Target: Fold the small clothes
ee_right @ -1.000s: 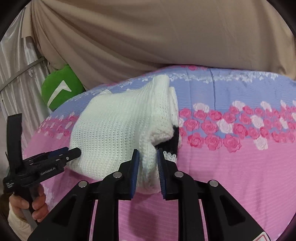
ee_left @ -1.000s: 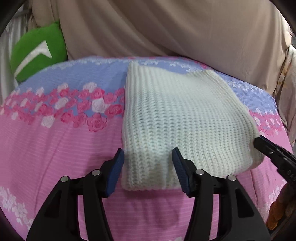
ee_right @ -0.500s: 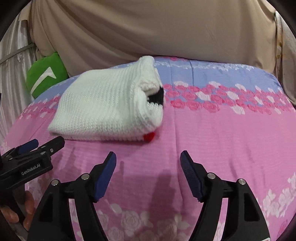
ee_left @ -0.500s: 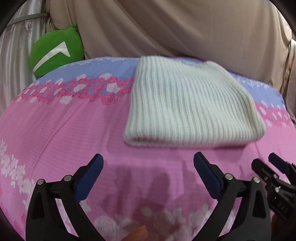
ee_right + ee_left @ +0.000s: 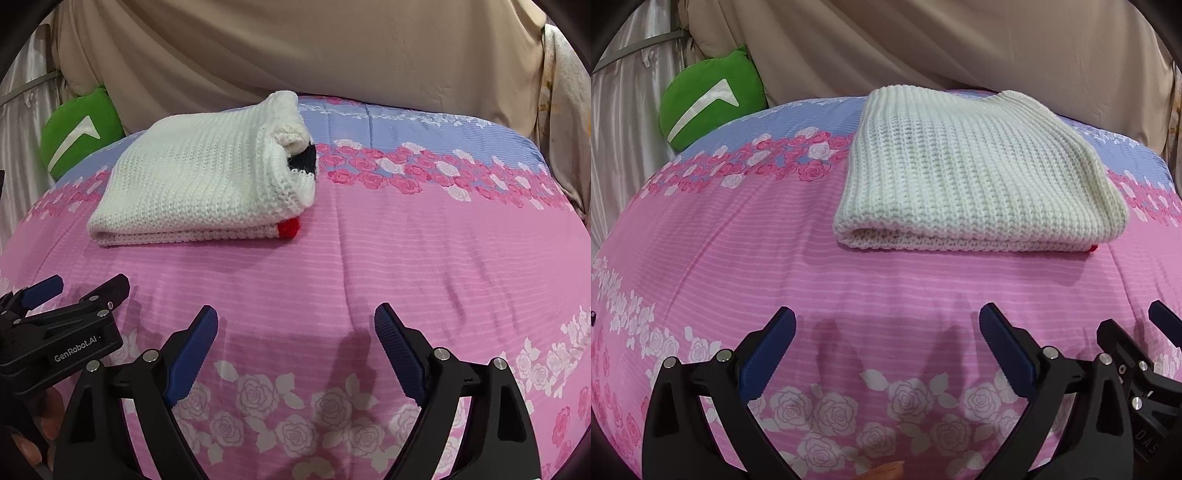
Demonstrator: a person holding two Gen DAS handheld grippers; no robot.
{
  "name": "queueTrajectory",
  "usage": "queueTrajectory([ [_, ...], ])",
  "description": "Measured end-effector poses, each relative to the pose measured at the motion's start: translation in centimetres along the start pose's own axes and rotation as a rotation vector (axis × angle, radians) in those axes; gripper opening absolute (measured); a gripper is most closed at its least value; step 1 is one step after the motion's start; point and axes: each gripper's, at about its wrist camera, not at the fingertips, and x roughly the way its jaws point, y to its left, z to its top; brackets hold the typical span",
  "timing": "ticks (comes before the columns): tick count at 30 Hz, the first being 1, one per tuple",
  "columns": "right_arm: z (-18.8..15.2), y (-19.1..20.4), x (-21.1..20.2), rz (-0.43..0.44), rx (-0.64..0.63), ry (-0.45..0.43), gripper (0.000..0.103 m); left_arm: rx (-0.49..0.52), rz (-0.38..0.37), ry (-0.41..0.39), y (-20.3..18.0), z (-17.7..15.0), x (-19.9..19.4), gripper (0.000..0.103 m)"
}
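Although the white knit garment (image 5: 975, 177) lay folded on the pink floral bedspread (image 5: 738, 258), its right end was loosely tucked, with dark and red trim showing in the right wrist view. The left gripper (image 5: 886, 343) and right gripper (image 5: 295, 336) were both spread wide and empty, well short of the garment's near edge. Risk noted: the bulky knit could spring open at that loose end if nudged or lifted from one side. The soft bedding offered little firm support. A green cushion (image 5: 713, 99) sat beyond, clear of the work.
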Motion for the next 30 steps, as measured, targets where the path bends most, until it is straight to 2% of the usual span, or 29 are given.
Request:
queueTrajectory([
  [30,-0.04,0.05,0.03,-0.004,-0.006,0.003,0.085,0.047,0.055,-0.014,-0.83,0.00,-0.21,0.097],
])
